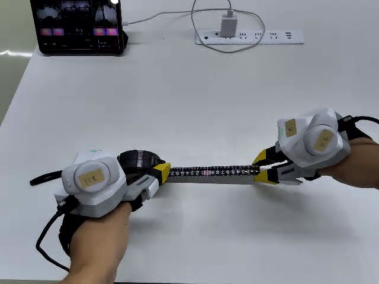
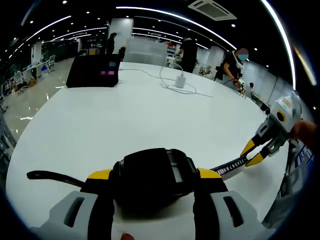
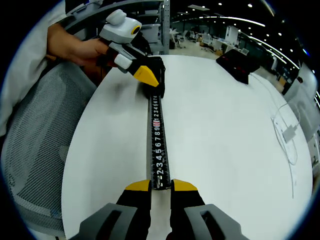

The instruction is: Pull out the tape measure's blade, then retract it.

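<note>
A black tape measure case (image 1: 140, 161) sits low on the white table, and my left gripper (image 1: 155, 174) is shut on it; in the left gripper view the case (image 2: 155, 176) fills the space between the yellow-tipped fingers. Its blade (image 1: 210, 172) stretches rightward just above the table to my right gripper (image 1: 262, 167), which is shut on the blade's tip. In the right gripper view the numbered blade (image 3: 157, 145) runs from my right gripper (image 3: 160, 186) up to the case (image 3: 155, 75) and the left gripper (image 3: 145, 75). The right gripper (image 2: 254, 152) appears at the right of the left gripper view.
A dark tablet (image 1: 79, 26) stands at the table's far left. A white power strip (image 1: 251, 36) with a charger (image 1: 228, 25) and looping cable lies at the far middle. A black strap (image 1: 44, 178) trails left of the case. A mesh chair (image 3: 40, 145) is beside the table.
</note>
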